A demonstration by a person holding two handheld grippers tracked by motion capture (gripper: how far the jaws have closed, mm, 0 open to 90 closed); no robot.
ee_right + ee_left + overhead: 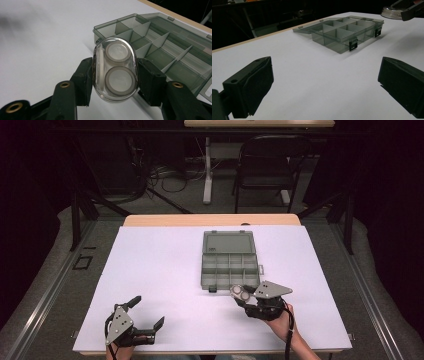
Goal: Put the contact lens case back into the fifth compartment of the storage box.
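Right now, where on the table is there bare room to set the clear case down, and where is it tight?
Widest free patch: the white sheet left of the open organizer box, up from the left gripper. A narrower strip runs right of the box. Tightest spot: the box's near edge, where the right gripper holds the clear case.

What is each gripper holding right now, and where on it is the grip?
The right gripper holds a clear oval case with two round cups, jaws clamped on its long sides. The left gripper holds nothing; its jaws stand open over bare table.
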